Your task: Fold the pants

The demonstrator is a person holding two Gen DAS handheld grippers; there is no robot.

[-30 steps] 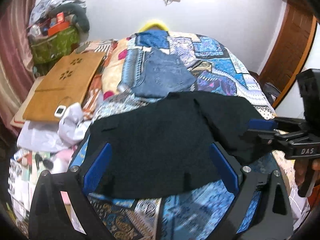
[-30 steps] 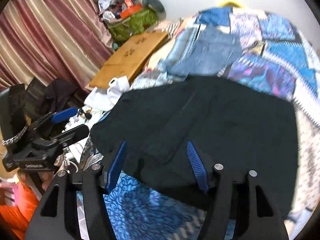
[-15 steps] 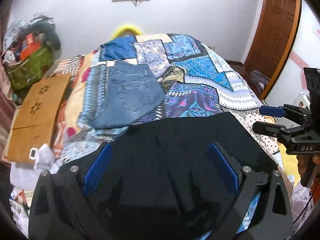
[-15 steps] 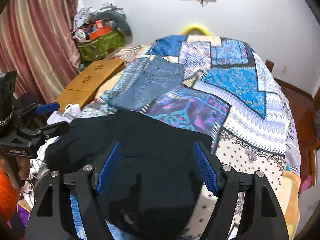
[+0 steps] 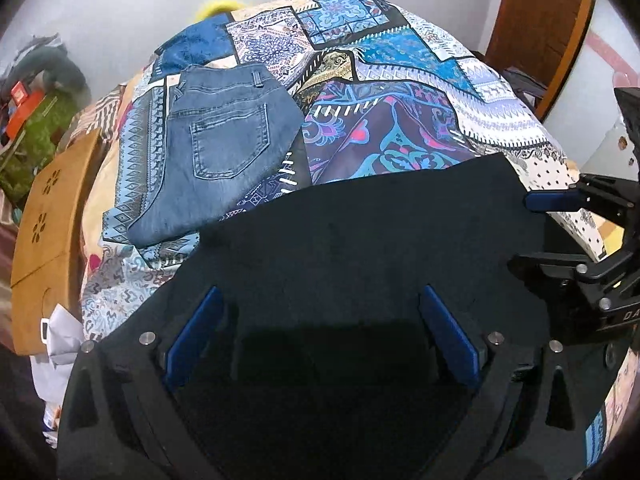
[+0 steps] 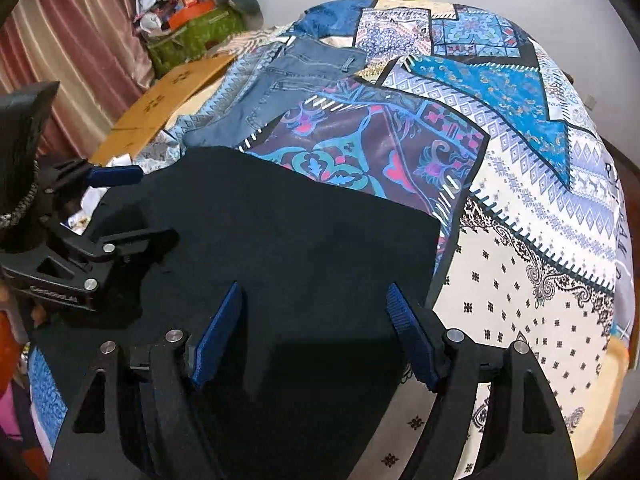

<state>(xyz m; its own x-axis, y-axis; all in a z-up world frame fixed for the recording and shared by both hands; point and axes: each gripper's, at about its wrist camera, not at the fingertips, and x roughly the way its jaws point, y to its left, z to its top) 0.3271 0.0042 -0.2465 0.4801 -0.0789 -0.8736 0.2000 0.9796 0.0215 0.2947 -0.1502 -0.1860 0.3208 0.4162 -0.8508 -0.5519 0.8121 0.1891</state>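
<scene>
Black pants (image 5: 360, 240) lie flat on the patterned bedspread (image 5: 400, 128), folded into a broad dark slab. My left gripper (image 5: 320, 296) hovers open over their near left part, blue pads wide apart and nothing pressed between them. My right gripper (image 6: 314, 292) stands open above the pants' (image 6: 300, 240) right half, close to their right edge. Each gripper shows in the other's view: the right gripper (image 5: 522, 231) at the pants' right edge, the left gripper (image 6: 148, 206) at their left edge, both with jaws apart.
Folded blue jeans (image 5: 224, 152) lie further back on the bed. A brown board (image 5: 44, 208) leans at the bed's left side, with white cloth (image 5: 60, 344) below it. A green bag (image 6: 196, 36) and clutter sit by the curtain (image 6: 80, 52). A wooden door (image 5: 540, 28) stands at the right.
Both grippers have swung across the bed and sunk closer to the black pants. The right gripper's jaws have widened. The pants now fill more of both views.
</scene>
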